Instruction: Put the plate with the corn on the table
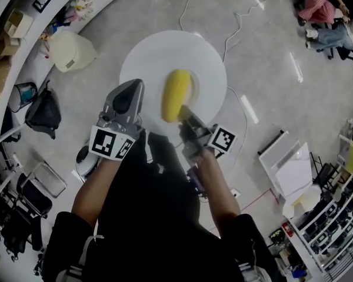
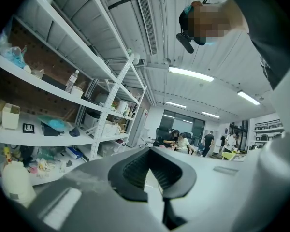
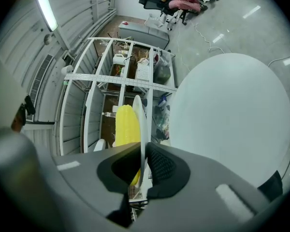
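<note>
plate (image 3: 138, 124) is in the air over the round counter (image 1: 159, 51), not set down. The right gripper view shows a clear gap between its underside and the top. corn (image 1: 176, 96) lies lengthwise on it and is nearly as long as the plate, so there's little spare rim.

right claw (image 1: 185, 117) is clenched on the rim at 6 o'clock, one pad on the corn side and one underneath, with the cob's near end right by the grip. My read: the edge pinch keeps the plate flat so the round cob doesn't roll off.

Materials:
- plate: thin, white, smooth. Edge-on it's just a sliver.
- corn: bright yellow blunt cylinder with rows of kernels.
- pads (image 3: 162, 166): black and ribbed, good for a slick rim.
- counter: plain white disc. The plate barely stands out against it from above.

left claw (image 2: 152, 170) is at 9 o'clock of the corn, jaws parted, nothing between them. It's spare, probably there to steady.

Around that: grey floor (image 1: 270, 69), shelving (image 2: 63, 88).
</note>
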The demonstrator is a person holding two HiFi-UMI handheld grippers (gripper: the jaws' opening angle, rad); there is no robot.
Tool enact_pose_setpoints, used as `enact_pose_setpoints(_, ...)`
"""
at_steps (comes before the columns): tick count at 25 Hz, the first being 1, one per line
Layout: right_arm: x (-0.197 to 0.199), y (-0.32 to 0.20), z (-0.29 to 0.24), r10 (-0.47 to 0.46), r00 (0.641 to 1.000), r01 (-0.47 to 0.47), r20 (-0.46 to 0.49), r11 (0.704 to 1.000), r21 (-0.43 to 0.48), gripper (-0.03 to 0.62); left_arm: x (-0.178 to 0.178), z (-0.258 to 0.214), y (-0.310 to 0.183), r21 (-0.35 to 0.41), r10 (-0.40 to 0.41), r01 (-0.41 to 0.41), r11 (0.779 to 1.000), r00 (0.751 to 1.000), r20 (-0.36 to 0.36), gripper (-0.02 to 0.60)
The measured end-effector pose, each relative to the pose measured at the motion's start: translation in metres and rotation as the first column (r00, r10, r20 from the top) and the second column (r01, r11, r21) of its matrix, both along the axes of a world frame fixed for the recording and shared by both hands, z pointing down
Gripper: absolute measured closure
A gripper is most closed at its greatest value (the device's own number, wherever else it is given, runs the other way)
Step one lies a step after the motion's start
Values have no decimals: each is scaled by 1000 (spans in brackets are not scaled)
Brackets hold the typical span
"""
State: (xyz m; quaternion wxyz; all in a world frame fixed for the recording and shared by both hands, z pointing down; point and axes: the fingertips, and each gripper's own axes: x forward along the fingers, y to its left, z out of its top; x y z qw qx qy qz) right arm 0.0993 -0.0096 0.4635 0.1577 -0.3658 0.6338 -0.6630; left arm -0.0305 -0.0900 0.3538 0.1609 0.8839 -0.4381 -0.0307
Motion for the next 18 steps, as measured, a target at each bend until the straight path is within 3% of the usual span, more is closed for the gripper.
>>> enact_pose_setpoints(18, -9, -28, 57, -62, 998, 62, -14, 998, -22, 554, 3, 57, -31, -57, 20, -21, 998, 1000, -15, 581)
